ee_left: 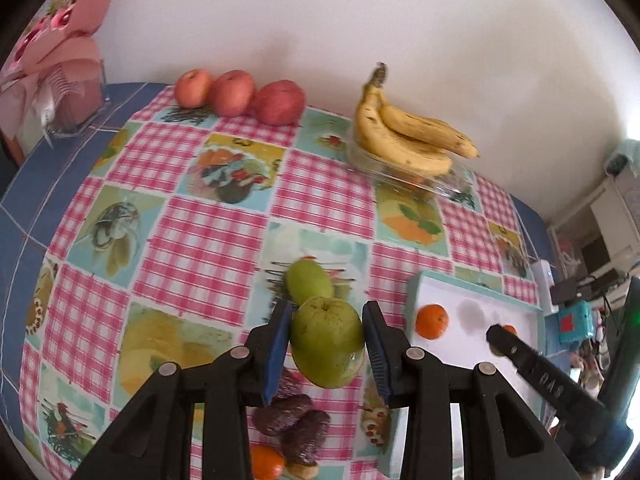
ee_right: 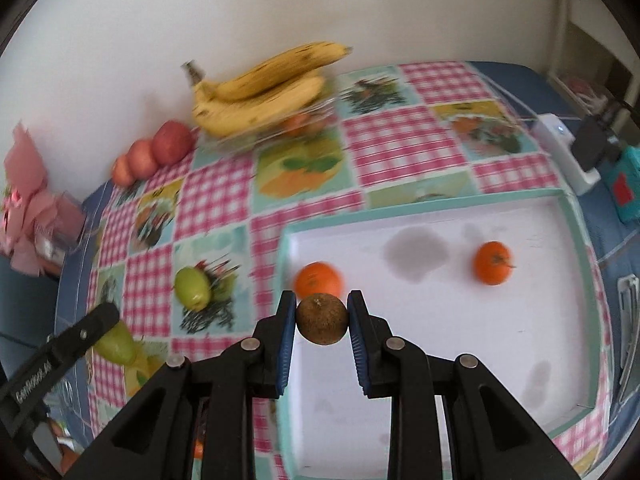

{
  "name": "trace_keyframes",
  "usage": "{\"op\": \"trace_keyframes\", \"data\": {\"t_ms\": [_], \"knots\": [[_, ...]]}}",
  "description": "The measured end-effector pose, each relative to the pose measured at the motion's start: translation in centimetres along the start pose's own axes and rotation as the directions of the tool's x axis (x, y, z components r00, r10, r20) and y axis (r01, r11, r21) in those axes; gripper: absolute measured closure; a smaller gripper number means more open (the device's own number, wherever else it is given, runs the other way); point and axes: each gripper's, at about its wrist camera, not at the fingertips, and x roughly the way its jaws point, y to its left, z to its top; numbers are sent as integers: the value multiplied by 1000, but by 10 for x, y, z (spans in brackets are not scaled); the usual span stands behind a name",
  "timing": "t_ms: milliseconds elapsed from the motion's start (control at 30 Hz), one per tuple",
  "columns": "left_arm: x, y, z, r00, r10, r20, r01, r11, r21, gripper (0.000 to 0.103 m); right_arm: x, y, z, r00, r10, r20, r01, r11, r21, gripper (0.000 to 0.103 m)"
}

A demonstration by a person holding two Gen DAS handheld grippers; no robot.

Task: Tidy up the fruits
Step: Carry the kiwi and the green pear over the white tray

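My left gripper (ee_left: pixel 326 338) is shut on a green apple (ee_left: pixel 327 346) and holds it above the tablecloth; a second green apple (ee_left: pixel 309 282) lies just beyond it. My right gripper (ee_right: pixel 322 320) is shut on a brown kiwi (ee_right: pixel 322 320) over the left part of the white tray (ee_right: pixel 440 204). Two oranges (ee_right: pixel 319 279) (ee_right: pixel 493 262) lie in the tray. In the left wrist view the tray (ee_left: pixel 476 288) is at the right with an orange (ee_left: pixel 432 321) and my right gripper's finger (ee_left: pixel 516 350) over it.
Three red apples (ee_left: pixel 236 94) stand by the wall. Bananas (ee_left: pixel 408 132) rest on a clear container (ee_left: pixel 416 180). Dark brown fruits (ee_left: pixel 292 420) and an orange (ee_left: pixel 266 462) lie under my left gripper. Pink paper and a clear holder (ee_left: pixel 68 92) are at the far left. A white box (ee_right: pixel 568 152) sits right.
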Motion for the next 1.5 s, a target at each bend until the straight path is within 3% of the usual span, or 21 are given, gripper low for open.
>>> {"op": "trace_keyframes", "data": {"t_ms": [533, 900, 1200, 1500], "knots": [[12, -89, -32, 993, -80, -86, 96, 976, 196, 64, -46, -94, 14, 986, -138, 93, 121, 978, 171, 76], [33, -126, -56, 985, -75, -157, 118, 951, 286, 64, -57, -122, 13, 982, -163, 98, 139, 966, 220, 76], [53, -141, -73, 976, -42, -213, 115, 932, 343, 64, -31, -123, 9, 990, -137, 22, 129, 969, 211, 76], [81, -136, -83, 962, 17, -271, 80, 935, 344, 64, 10, -134, -2, 986, -140, -95, 159, 960, 230, 76]]}}
